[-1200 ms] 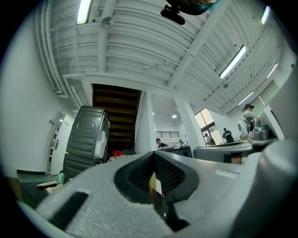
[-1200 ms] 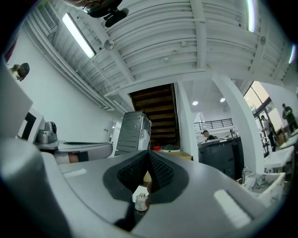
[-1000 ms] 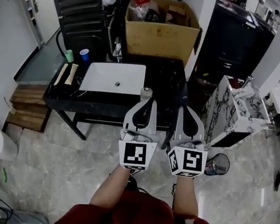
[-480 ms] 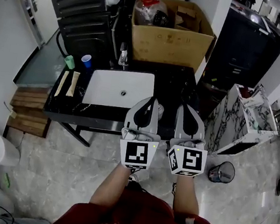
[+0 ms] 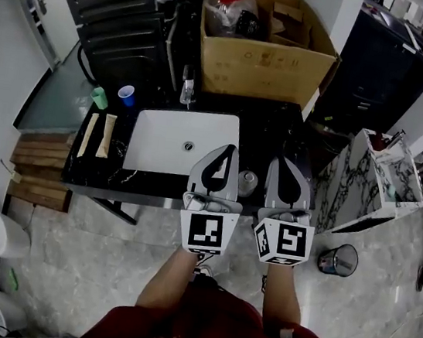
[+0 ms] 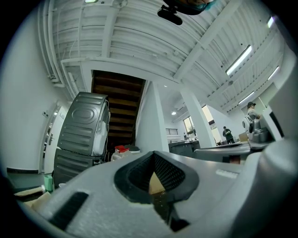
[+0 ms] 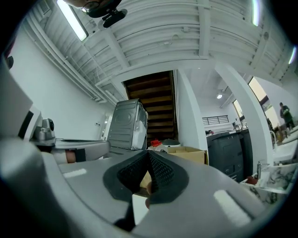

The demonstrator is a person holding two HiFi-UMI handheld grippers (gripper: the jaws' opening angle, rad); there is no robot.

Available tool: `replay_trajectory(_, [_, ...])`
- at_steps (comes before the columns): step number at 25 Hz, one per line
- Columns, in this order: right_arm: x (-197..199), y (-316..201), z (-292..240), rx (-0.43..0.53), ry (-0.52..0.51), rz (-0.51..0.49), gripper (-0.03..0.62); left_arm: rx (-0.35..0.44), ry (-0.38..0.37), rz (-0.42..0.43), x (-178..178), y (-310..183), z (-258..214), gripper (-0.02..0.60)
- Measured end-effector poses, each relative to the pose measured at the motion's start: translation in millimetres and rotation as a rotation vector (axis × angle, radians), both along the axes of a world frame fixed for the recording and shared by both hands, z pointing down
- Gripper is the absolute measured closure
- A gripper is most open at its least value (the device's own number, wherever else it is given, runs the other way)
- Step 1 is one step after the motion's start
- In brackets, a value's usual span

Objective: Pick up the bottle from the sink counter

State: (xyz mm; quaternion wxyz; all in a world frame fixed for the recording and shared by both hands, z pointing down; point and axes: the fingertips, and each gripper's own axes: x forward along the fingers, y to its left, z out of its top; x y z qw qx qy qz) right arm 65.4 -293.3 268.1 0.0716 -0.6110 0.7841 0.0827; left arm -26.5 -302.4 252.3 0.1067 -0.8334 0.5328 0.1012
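A small clear bottle (image 5: 248, 182) with a pale cap stands near the front edge of the black sink counter (image 5: 270, 130), just right of the white basin (image 5: 170, 141). In the head view it shows in the gap between my two grippers. Left of the bottle and nearer to me, my left gripper (image 5: 226, 150) is held above the basin's right side, shut and empty. The right gripper (image 5: 282, 163) hangs just right of the bottle, also shut with nothing in it. In both gripper views the jaws (image 6: 154, 155) (image 7: 148, 155) meet at the tips and point level over the counter, so the bottle is not seen there.
A cardboard box (image 5: 264, 70) stands behind the counter, a faucet (image 5: 186, 87) at the basin's back. A blue cup (image 5: 126, 95), a green cup (image 5: 99, 98) and two tan packets (image 5: 98, 133) sit on the counter's left end. A marble cabinet (image 5: 367, 174) and a floor bin (image 5: 337, 261) are to the right.
The counter has slid nearer in the head view. The bottle, earlier beyond the left gripper's tip, now sits between the two grippers. Both stay shut.
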Motion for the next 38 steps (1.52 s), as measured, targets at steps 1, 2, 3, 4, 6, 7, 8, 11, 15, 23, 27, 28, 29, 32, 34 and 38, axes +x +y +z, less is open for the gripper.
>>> replay_trajectory(1, [-1.3, -5.8, 1.8, -0.004, -0.001, 0.005, 0.592, 0.002, 0.009, 0.003, -2.2, -6.1, 0.2, 0.578])
replay_trajectory(2, [-2.8, -11.2, 3.7, -0.008, -0.001, 0.01, 0.592, 0.004, 0.017, 0.005, -4.4, -11.8, 0.6, 0.578])
replay_trajectory(3, [-4.7, -16.3, 5.3, -0.012, 0.0, 0.014, 0.594, 0.002, 0.019, 0.008, -6.7, -17.2, 1.8, 0.578])
replay_trajectory(4, [-6.6, -21.0, 6.5, -0.015, 0.0, 0.018, 0.592, -0.004, 0.016, 0.011, -8.8, -22.1, 3.8, 0.578])
replay_trajectory(6, [-10.4, -29.3, 7.7, -0.019, 0.002, 0.027, 0.592, -0.007, 0.012, 0.019, -12.2, -30.7, 5.5, 0.578])
replay_trajectory(7, [-12.3, -33.2, 7.7, -0.02, 0.003, 0.03, 0.592, -0.005, 0.014, 0.024, -13.7, -34.5, 5.2, 0.578])
replay_trajectory(8, [-14.2, -36.9, 7.2, -0.021, 0.004, 0.034, 0.594, -0.008, 0.015, 0.028, -15.3, -38.2, 5.4, 0.578])
replay_trajectory(11, [-20.0, -44.5, 5.2, -0.022, 0.009, 0.044, 0.592, -0.002, 0.032, 0.038, -20.9, -46.7, 3.0, 0.578])
replay_trajectory(15, [-25.9, -48.7, 2.4, -0.02, 0.015, 0.049, 0.594, -0.018, 0.023, 0.041, -26.7, -52.2, 4.8, 0.578])
replay_trajectory(23, [-25.7, -51.8, -7.1, -0.001, 0.018, 0.04, 0.592, -0.015, 0.042, 0.035, -27.6, -54.4, -1.6, 0.578])
replay_trajectory(27, [-17.7, -57.0, -11.0, 0.013, 0.012, 0.035, 0.592, 0.004, 0.046, 0.024, -22.2, -59.7, -5.9, 0.578])
replay_trajectory(28, [-14.6, -57.6, -11.7, 0.015, 0.008, 0.035, 0.592, 0.006, 0.038, 0.024, -19.2, -60.5, -5.4, 0.578])
replay_trajectory(29, [-11.7, -58.3, -12.3, 0.016, 0.005, 0.034, 0.594, 0.004, 0.034, 0.023, -16.5, -61.6, -4.7, 0.578])
replay_trajectory(32, [-5.2, -62.0, -14.4, 0.023, 0.007, 0.028, 0.592, -0.015, 0.016, 0.017, -10.2, -66.2, -1.8, 0.578])
replay_trajectory(34, [-0.4, -64.4, -14.5, 0.022, 0.008, 0.026, 0.592, -0.012, 0.015, 0.014, -5.9, -68.5, -3.3, 0.578])
replay_trajectory(38, [6.9, -70.4, -13.7, 0.02, 0.004, 0.02, 0.594, 0.006, 0.024, 0.007, 0.2, -73.0, -7.6, 0.578])
